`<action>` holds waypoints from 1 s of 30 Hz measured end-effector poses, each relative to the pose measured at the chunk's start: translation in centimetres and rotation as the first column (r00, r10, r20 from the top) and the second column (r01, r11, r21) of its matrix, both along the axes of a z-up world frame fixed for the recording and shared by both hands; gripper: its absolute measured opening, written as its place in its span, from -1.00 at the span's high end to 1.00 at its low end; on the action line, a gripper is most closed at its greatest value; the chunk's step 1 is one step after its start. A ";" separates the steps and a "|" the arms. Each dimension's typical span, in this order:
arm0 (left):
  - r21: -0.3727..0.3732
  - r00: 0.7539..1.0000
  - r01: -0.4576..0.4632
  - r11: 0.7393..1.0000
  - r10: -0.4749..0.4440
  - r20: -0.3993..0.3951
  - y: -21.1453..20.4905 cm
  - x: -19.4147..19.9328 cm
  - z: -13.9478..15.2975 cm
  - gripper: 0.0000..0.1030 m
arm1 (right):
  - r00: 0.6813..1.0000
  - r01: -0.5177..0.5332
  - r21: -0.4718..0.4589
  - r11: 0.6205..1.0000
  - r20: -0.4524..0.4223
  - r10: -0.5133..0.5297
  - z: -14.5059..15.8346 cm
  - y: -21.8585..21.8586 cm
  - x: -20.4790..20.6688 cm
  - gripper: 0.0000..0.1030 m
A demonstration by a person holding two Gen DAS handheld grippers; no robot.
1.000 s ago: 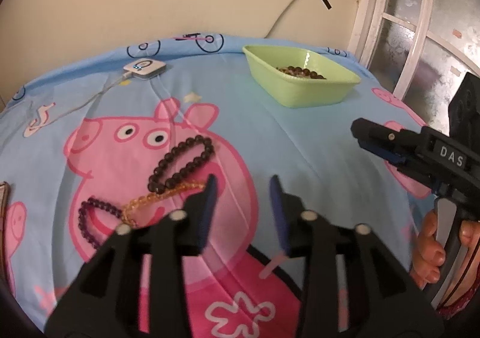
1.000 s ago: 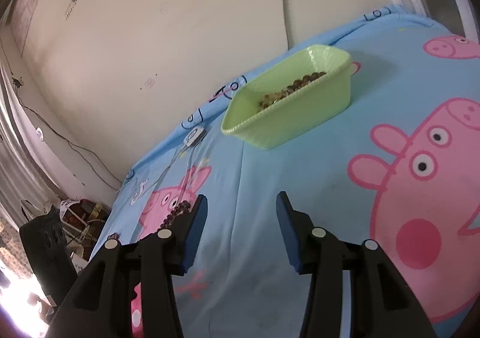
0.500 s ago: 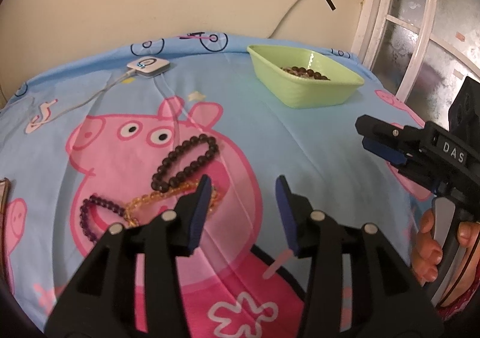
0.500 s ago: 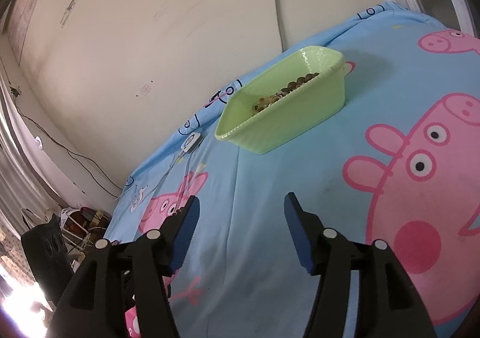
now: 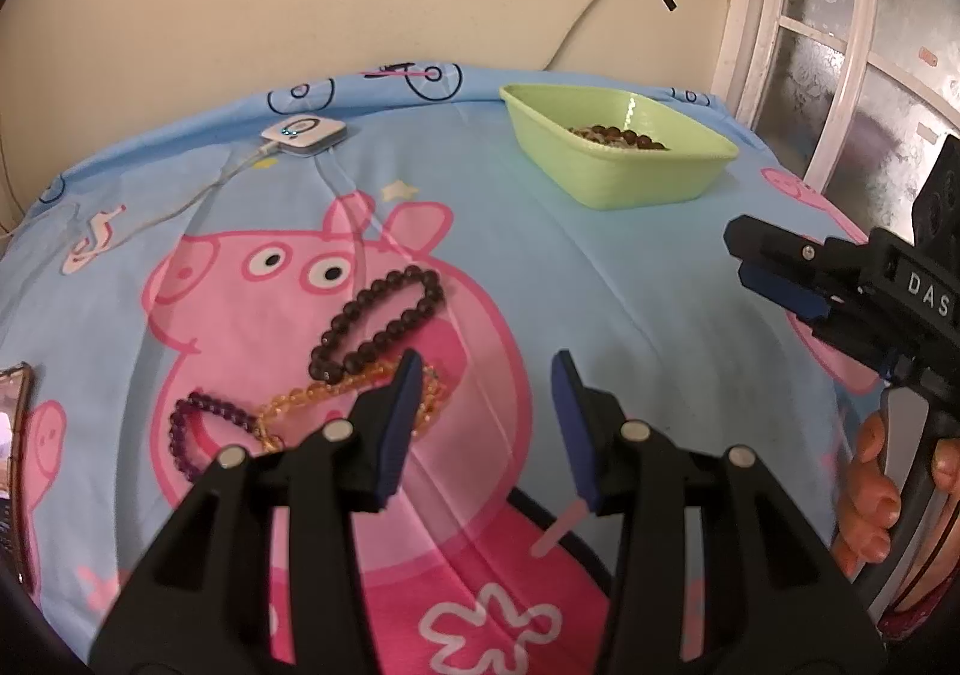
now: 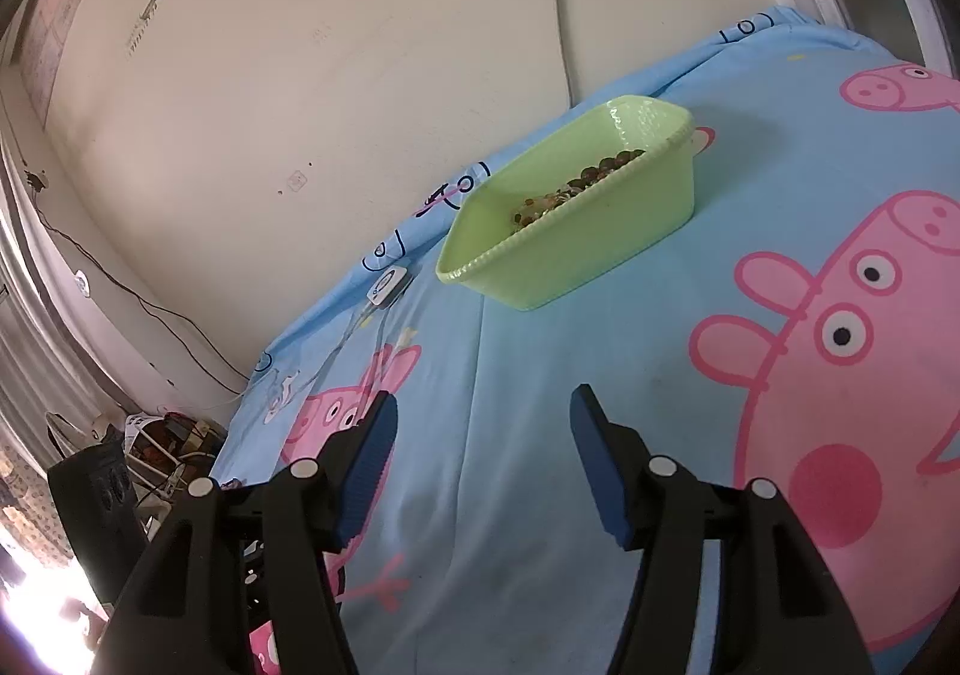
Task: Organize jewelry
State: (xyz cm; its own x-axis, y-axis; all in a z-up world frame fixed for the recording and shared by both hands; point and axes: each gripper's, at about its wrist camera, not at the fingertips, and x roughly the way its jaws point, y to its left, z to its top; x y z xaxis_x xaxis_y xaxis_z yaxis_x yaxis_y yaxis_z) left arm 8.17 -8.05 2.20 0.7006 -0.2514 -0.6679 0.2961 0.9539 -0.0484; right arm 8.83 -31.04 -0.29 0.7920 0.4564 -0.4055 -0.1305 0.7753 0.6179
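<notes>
Three bead bracelets lie on the Peppa Pig sheet in the left wrist view: a dark brown one [image 5: 378,324], an amber one [image 5: 336,396] and a purple one [image 5: 198,429]. My left gripper [image 5: 486,375] is open and empty, just right of them above the sheet. A green tray [image 5: 624,177] at the back right holds beads; it also shows in the right wrist view [image 6: 576,231]. My right gripper [image 6: 480,411] is open and empty, above the sheet short of the tray, and it shows at the right in the left wrist view [image 5: 780,279].
A small white device [image 5: 303,135] with a cable lies at the back left of the sheet. A phone [image 5: 12,435] lies at the left edge. A wall stands behind the bed, a window frame [image 5: 840,45] at the right. Clutter sits on the floor [image 6: 150,447].
Both grippers have opened wider. The left view has pulled back and up slightly from the bracelets. The right gripper has tilted up and away from the sheet.
</notes>
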 end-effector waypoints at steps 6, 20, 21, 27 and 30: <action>0.019 1.000 -0.003 1.000 0.003 0.004 -0.2 -0.1 0.0 0.17 | 1.000 0.000 0.003 1.000 0.002 0.000 0.1 0.0 -0.2 0.30; 0.050 1.000 -0.003 0.999 0.002 0.020 -0.5 -0.3 0.0 0.04 | 1.000 0.000 0.014 1.000 0.013 0.000 0.4 -0.1 -0.3 0.30; 0.050 1.000 -0.002 0.999 0.001 0.020 -0.5 -0.3 0.0 0.04 | 1.000 -0.001 0.015 1.000 0.013 0.001 0.4 -0.1 -0.3 0.30; 0.047 1.000 0.003 0.999 -0.004 0.019 -0.6 -0.3 0.1 0.04 | 1.000 -0.004 0.014 1.000 0.016 0.004 0.5 -0.1 -0.3 0.30; 0.044 1.000 0.006 0.999 -0.007 0.023 -0.6 -0.4 0.1 0.04 | 1.000 -0.004 0.007 1.000 0.020 0.004 0.5 0.0 -0.4 0.30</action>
